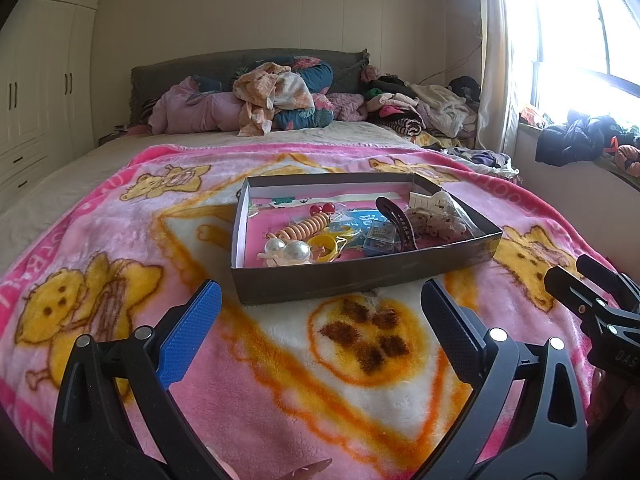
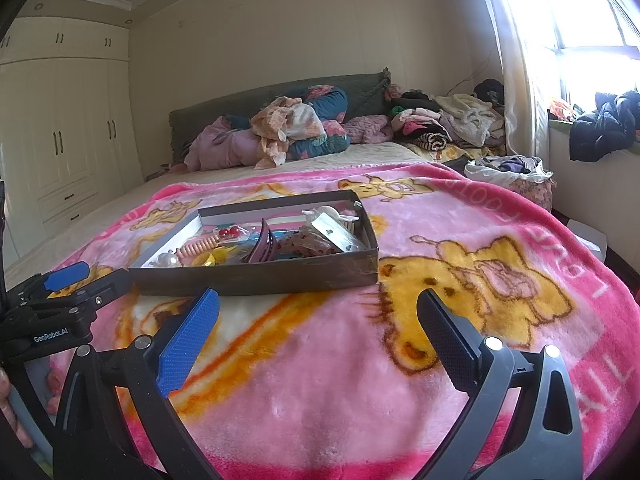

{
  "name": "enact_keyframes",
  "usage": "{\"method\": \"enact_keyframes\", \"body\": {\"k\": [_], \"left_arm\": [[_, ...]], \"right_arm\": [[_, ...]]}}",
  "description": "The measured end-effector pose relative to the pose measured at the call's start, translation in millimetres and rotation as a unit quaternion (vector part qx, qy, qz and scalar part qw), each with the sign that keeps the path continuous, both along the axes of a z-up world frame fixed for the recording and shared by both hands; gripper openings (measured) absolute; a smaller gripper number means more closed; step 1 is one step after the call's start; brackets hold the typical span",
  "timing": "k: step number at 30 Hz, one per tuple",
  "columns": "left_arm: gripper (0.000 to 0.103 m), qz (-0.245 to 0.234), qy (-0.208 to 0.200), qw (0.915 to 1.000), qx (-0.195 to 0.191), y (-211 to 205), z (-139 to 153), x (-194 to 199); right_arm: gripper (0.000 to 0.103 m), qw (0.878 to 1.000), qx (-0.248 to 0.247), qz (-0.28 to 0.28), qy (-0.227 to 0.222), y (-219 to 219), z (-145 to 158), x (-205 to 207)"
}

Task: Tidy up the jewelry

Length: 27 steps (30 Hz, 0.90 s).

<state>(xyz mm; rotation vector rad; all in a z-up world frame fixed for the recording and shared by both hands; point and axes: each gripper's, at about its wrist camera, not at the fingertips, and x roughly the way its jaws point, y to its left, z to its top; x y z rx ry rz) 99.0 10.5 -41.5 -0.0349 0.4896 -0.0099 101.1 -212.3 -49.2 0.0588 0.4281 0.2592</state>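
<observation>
Lying ahead of both spread, empty jaws: jewelry box (image 1: 360, 280) on blanket (image 1: 280, 380).

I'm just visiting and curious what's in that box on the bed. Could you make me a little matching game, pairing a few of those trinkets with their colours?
Things:
1. pearl beads
2. hair claw
3. ring
4. small case

Colours:
A. yellow
B. blue
C. white
D. dark maroon

Pairs: 1-C, 2-D, 3-A, 4-B. All four lie inside the box on the blanket.
</observation>
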Motion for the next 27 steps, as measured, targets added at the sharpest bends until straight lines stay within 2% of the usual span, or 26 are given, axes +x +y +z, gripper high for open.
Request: {"method": "enact_keyframes", "body": {"k": [17, 21, 27], "left_arm": [[0.091, -0.010, 0.008, 0.9999, -0.010, 5.0, 1.0, -1.1], [0.091, 0.007, 0.023, 0.9997, 0.003, 3.4, -5.1, 2.0], [0.091, 0.031, 0.049, 0.9983, -0.004, 15.3, -2.7, 14.7]], "right_arm": [[0.097, 1.000, -0.003, -0.007, 0.004, -1.2, -0.9, 0.3], [0.097, 1.000, -0.001, -0.011, 0.007, -3.3, -1.9, 1.1], [0.097, 0.999, 0.025, -0.020, 0.011, -16.2, 3.5, 3.5]]}}
